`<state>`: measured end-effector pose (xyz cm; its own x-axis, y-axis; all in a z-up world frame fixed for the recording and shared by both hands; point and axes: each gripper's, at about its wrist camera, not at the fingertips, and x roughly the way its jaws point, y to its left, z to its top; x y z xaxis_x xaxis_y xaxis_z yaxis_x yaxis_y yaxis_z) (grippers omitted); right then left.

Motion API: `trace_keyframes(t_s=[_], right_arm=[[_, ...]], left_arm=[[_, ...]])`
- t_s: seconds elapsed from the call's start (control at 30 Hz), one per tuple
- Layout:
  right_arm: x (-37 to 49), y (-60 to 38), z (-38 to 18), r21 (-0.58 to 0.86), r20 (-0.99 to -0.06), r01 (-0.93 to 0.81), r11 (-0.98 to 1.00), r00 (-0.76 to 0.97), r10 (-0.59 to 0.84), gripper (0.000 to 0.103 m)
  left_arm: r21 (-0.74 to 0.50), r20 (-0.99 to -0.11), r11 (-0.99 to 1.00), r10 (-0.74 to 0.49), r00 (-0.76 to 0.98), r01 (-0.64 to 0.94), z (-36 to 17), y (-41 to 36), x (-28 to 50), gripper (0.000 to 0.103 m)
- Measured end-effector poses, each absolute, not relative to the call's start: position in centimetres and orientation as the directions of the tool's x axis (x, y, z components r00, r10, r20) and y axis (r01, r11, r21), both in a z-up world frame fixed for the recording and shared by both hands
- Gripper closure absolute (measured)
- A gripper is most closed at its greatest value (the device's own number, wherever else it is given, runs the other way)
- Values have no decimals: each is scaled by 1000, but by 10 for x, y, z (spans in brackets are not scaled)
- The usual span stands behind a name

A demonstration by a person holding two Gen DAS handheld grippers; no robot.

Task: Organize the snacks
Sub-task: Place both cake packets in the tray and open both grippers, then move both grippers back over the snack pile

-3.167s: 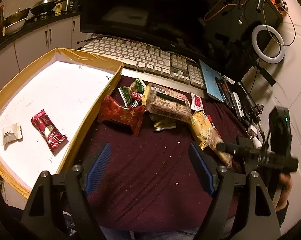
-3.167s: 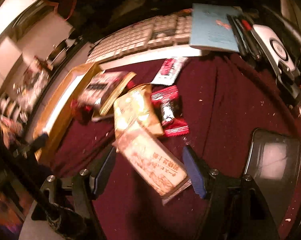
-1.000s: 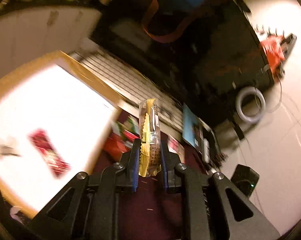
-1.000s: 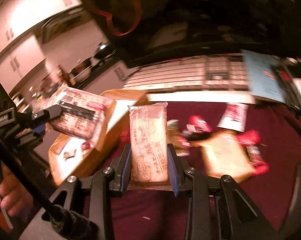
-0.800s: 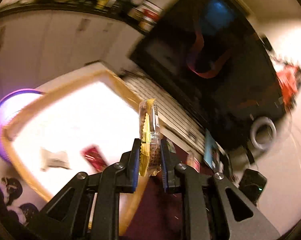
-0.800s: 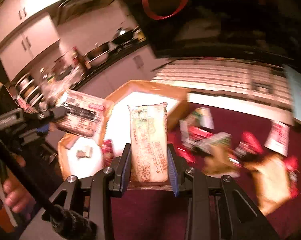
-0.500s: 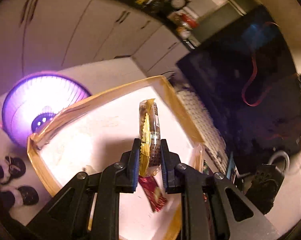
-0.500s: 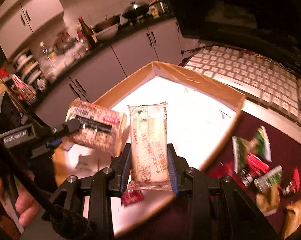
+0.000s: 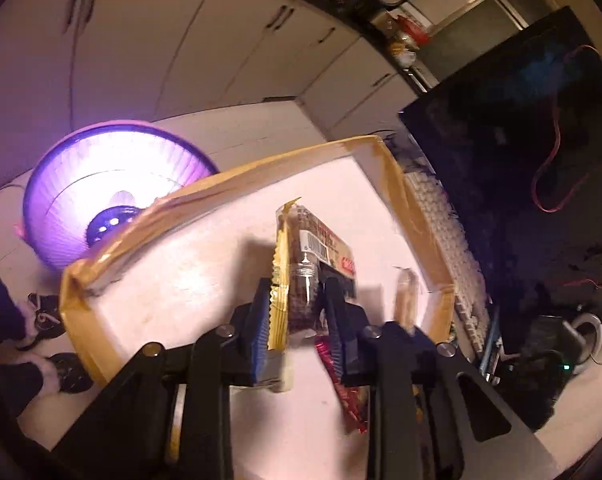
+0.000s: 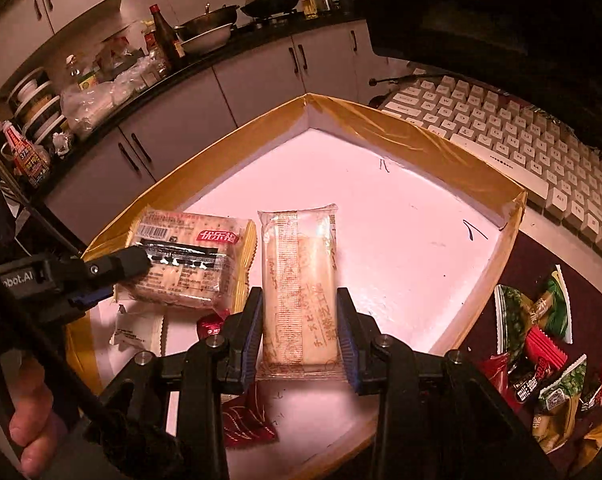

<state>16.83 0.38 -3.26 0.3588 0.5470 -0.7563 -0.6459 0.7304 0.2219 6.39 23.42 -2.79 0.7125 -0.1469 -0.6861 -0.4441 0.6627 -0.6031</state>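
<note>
Over the white tray (image 10: 401,216) with the tape-wrapped rim, the right tool (image 10: 299,332) is seen with its jaws opening, a pale wrapped cracker pack (image 10: 299,280) standing upright between the blue pads, which appear just clear of its sides. The left tool (image 9: 297,316) is likewise opening over the same tray, with a yellow-edged biscuit pack (image 9: 301,264) tilted between its jaws. More snack packets (image 10: 541,352) are left on the dark red table cloth (image 10: 573,264) beside the tray, near the keyboard (image 10: 521,140).
</note>
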Motion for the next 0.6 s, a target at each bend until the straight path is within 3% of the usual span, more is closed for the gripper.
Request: trace_keyframes(t_s=[0.07,0.17,0.33,0.6], right_arm=[[168,5,-32,229,-753,-650,725,353,555,65],[165,2,-29,240,-749,-650,721,349,564,63],[155,-24,-15,269,-706,-644,716,373,601,45],[125,-115,-3,425,-584,-605,673,385,715,40]], left_arm=[[-577,-696,687,-131,706,-441,-25,231,64,74],[-451,-747,761,-35,664,-467,-18,217,67,60],[-249,-769,844,126,627,-475,-9,192,65,29],[-83,-708,901,248,661,-427,9,139,51,26]])
